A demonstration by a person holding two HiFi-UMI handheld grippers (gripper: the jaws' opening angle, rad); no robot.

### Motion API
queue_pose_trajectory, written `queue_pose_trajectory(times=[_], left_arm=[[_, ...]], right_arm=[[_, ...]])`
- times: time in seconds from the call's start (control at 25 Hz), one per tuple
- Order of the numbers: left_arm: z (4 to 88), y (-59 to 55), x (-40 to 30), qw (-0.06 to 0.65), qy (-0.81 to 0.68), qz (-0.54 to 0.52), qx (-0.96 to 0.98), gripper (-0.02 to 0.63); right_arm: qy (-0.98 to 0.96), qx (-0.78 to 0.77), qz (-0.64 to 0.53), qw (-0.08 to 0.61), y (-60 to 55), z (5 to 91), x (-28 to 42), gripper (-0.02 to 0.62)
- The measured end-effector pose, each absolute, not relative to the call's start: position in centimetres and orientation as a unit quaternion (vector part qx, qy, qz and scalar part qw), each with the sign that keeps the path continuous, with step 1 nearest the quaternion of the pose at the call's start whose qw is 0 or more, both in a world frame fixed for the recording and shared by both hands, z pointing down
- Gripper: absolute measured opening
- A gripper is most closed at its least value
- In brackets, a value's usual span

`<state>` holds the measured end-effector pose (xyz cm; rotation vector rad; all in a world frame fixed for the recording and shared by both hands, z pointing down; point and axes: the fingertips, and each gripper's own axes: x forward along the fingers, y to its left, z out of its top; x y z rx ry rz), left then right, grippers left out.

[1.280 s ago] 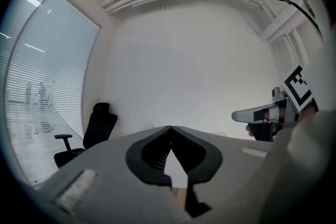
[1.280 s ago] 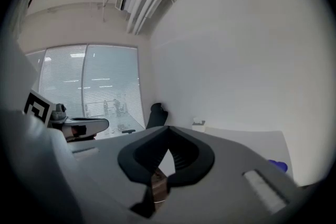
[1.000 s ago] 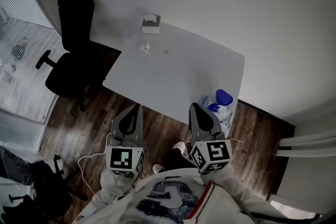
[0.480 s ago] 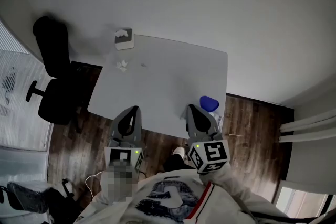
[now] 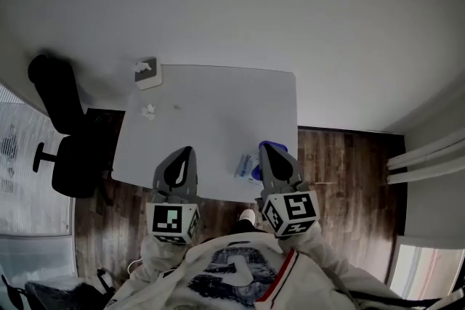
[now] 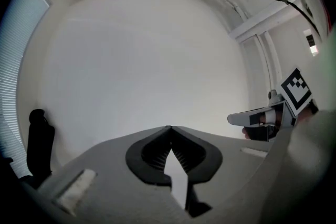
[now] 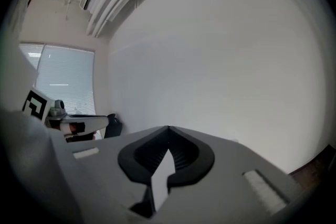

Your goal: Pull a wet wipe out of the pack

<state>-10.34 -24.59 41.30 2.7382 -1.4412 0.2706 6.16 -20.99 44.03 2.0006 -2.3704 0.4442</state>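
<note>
Table (image 5: 211,112): white, its middle bare.
Chair (image 5: 64,156): black, off the table's left side.
Left gripper (image 5: 184,152): over the table's near edge; jaws pressed together, nothing between them.
Right gripper (image 5: 267,147): over the table's near right corner; jaws together, empty.
Wet wipe pack (image 5: 248,166): on the table's near edge, just left of the right gripper.
Tissue box (image 5: 147,72): table's far left corner.
Crumpled tissue (image 5: 149,111): table's left side.

Wipe pack (image 5: 245,166) lies on the table's (image 5: 211,112) near edge, chair (image 5: 69,163) left.
</note>
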Motion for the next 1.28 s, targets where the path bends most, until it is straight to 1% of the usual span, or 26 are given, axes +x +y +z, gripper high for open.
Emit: queue_pose_trajectory(times=[0.36,0.72,1.04,1.28], left_arm=[[42.6,-25.2,-4.2,0.017,-0.398,0.085,0.913,0.005],[41.3,-24.6,1.4,0.004,-0.324,0.071,0.943,0.005],[42.0,-24.6,3.0,0.01,-0.273,0.078,0.959,0.005],[42.2,-25.0,2.8,0.009,-0.244,0.081,0.966,0.005]], right_arm=[[-0.698,0.702,0.142,-0.001,-19.1,44.6,13.0,0.006],[-0.641,0.756,0.132,-0.01,-15.8,43.7,17.2,0.006],[-0.605,0.784,0.135,0.0,-14.7,43.9,17.6,0.006],[-0.592,0.793,0.141,0.029,-15.4,44.9,16.6,0.006]])
